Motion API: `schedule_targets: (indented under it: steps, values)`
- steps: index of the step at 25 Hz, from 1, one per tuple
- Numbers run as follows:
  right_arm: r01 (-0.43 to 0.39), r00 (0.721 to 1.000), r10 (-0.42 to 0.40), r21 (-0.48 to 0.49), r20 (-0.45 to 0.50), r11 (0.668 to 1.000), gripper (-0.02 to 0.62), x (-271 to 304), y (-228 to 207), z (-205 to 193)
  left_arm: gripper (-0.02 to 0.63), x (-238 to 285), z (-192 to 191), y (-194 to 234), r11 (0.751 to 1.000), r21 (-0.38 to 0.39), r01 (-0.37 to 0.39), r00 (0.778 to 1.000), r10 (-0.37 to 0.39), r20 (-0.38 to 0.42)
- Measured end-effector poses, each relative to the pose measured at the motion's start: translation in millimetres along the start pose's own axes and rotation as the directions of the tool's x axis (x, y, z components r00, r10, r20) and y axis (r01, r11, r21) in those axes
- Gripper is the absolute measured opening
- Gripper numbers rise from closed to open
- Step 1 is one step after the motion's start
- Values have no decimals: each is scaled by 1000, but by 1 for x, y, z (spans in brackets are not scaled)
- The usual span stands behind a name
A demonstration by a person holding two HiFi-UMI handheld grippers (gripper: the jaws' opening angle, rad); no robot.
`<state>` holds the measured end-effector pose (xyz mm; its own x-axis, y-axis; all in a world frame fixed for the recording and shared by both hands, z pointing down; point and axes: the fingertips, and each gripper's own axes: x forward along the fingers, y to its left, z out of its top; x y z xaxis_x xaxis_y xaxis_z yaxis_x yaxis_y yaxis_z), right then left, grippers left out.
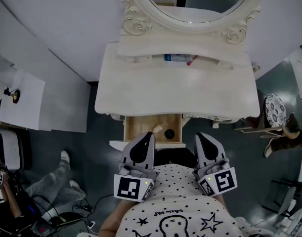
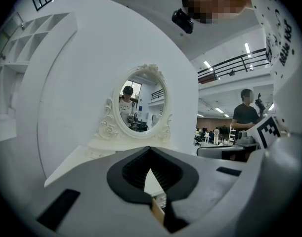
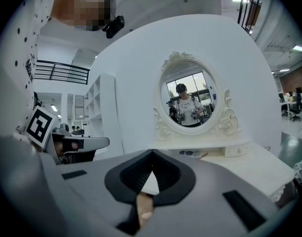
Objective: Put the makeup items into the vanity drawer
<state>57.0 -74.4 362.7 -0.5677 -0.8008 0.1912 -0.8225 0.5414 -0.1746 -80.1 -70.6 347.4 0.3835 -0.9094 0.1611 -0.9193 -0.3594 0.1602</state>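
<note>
Seen from above, a cream-white vanity desk (image 1: 175, 90) stands against a white wall, with an oval mirror in a carved cream frame (image 1: 195, 4) at its far edge. Its broad top is bare. Under the mirror is a low open shelf (image 1: 141, 58). On it lie a blue makeup item (image 1: 174, 58) and, just to its right, a thin red makeup item (image 1: 191, 60).

At the near edge of the desk a shallow wooden drawer (image 1: 136, 127) is pulled out. Two things lie in its right half: a beige round-capped makeup item (image 1: 157, 128) and, just to the right of it, a round black makeup item (image 1: 170, 132).

The person, in a white dotted shirt (image 1: 190, 206), holds both tools close to the body on the near side of the drawer. The left tongs (image 1: 149, 136) point at the drawer's near edge. In the left gripper view the left tongs (image 2: 151, 151) are closed tip to tip and grip nothing; only a strip of the drawer's wood shows through the hollow behind the tips. The right tongs (image 1: 200, 136) sit just right of the drawer. In the right gripper view the right tongs (image 3: 151, 153) are also fully closed and empty, with a beige blur showing below through the hollow.

A round patterned stool (image 1: 275, 107) stands on the dark floor to the right of the desk.
</note>
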Motion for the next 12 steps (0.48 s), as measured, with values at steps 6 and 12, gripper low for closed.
schedule_targets:
  steps: [6,12]
  values:
    - [-10,1000,10,0,-10,1000,8,1,2,-3,-5,-2,-3,1,1000,-3,-8,1000,8,-7]
    - [-12,1000,12,9,-13,1000,8,2,2,-4,-5,-2,-2,3,1000,-6,-14,1000,14,-13]
